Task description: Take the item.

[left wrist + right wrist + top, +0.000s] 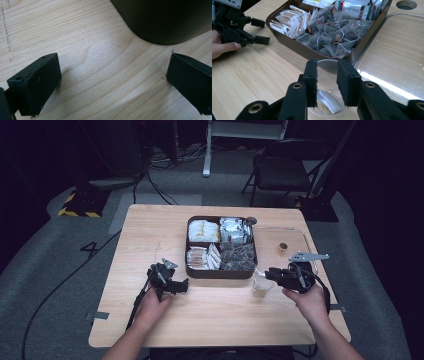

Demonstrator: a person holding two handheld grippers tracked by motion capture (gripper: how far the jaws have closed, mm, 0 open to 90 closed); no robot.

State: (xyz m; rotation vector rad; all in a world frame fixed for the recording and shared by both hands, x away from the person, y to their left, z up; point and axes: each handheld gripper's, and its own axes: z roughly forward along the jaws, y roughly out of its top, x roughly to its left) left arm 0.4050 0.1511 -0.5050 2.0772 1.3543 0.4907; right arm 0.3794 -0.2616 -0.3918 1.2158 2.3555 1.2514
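Observation:
A clear plastic cup (261,285) stands on the wooden table just in front of the brown tray's (220,272) near right corner. In the right gripper view a white tea bag (328,102) lies in the bottom of the cup (327,75). My right gripper (272,274) hovers over the cup's mouth, its jaws a little apart and pressing on nothing (327,62). My left gripper (182,285) rests low on the table by the tray's near left corner (165,22), jaws wide open (113,65) over bare wood.
The tray (294,47) has four compartments full of several tea bags and sachets. A clear flat tray (300,232) lies to its right with a small brown object (283,247) on it. A chair (280,170) stands beyond the table.

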